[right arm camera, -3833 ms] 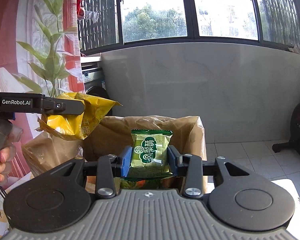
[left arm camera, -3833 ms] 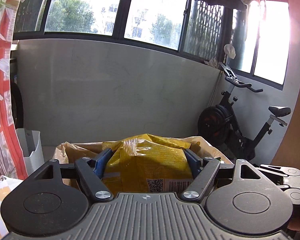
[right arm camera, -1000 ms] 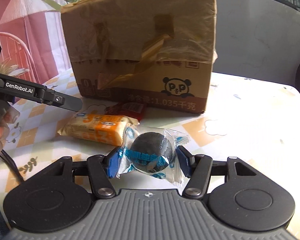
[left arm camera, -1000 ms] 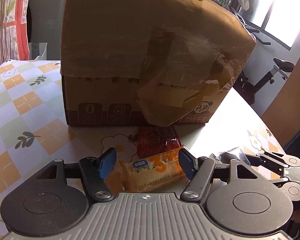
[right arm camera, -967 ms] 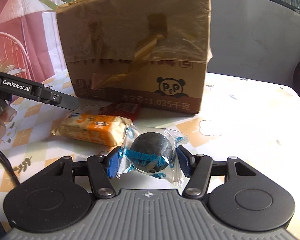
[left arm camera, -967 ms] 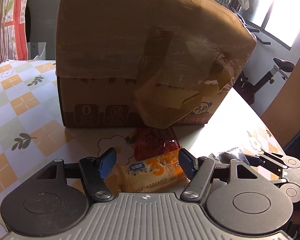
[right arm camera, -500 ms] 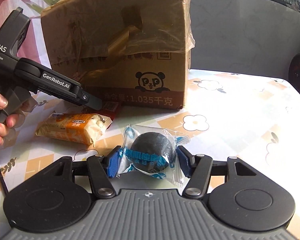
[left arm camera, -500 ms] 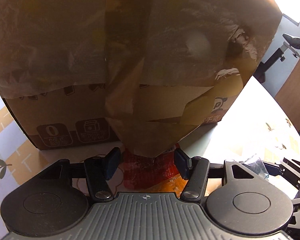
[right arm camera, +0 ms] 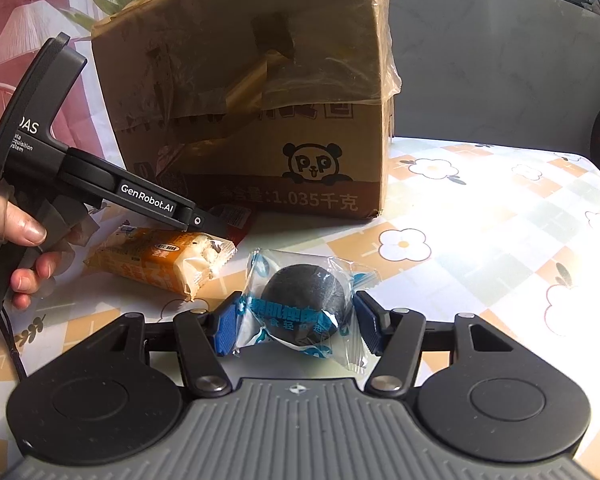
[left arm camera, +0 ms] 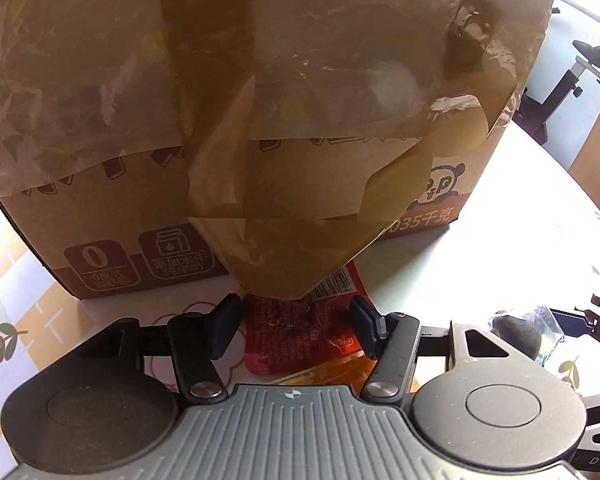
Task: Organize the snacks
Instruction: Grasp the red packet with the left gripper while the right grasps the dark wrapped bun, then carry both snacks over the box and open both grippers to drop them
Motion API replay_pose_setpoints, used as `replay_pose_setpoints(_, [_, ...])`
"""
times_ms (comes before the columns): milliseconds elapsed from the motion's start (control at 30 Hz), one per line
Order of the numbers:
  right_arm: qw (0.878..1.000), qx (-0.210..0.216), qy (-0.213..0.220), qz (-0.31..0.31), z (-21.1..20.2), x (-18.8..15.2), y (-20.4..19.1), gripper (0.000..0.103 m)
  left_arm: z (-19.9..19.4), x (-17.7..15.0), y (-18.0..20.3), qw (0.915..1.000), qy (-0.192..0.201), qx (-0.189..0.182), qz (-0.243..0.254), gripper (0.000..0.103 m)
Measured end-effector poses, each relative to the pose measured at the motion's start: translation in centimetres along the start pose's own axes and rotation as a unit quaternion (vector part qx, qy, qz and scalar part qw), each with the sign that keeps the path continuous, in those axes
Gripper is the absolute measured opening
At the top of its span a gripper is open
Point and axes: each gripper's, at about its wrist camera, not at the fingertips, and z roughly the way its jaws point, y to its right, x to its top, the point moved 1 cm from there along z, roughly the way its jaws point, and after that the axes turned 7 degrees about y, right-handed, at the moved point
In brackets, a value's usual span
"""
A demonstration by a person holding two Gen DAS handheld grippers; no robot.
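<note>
The red packet (left arm camera: 296, 332) lies flat on the table, its far end tucked against the foot of the box (left arm camera: 140, 184), barcode showing at its upper right corner. The orange cake pack (right arm camera: 160, 260) lies on its side just beside it, partly over its near edge, clear wrap showing pale crumbly cake at one end. The dark ball snack (right arm camera: 306, 308) sits in a clear wrapper with blue print, nearer the front, apart from the cake pack. The box stands upright, brown cardboard with a panda logo, loose tape and plastic film hanging down its face. A tape flap droops to the red packet.
</note>
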Motion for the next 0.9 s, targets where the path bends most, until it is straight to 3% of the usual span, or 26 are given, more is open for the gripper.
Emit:
replay_pose_setpoints(167, [1.0, 0.002, 0.001, 0.004, -0.2, 0.0, 0.1, 0.061, -0.7, -0.3, -0.6, 0.9996, 0.009, -0.017, -0.021, 0.047])
replay_pose_setpoints(333, [1.0, 0.001, 0.001, 0.003, -0.3, 0.0, -0.1, 0.061, -2.4, -1.5, -0.5, 0.9993, 0.017, -0.034, -0.007, 0.036])
replay_pose_setpoints(900, [1.0, -0.003, -0.003, -0.005, 0.0, 0.0, -0.3, 0.061, -9.6, -3.0, -2.9, 0.9949, 0.086, -0.023, -0.047, 0.033])
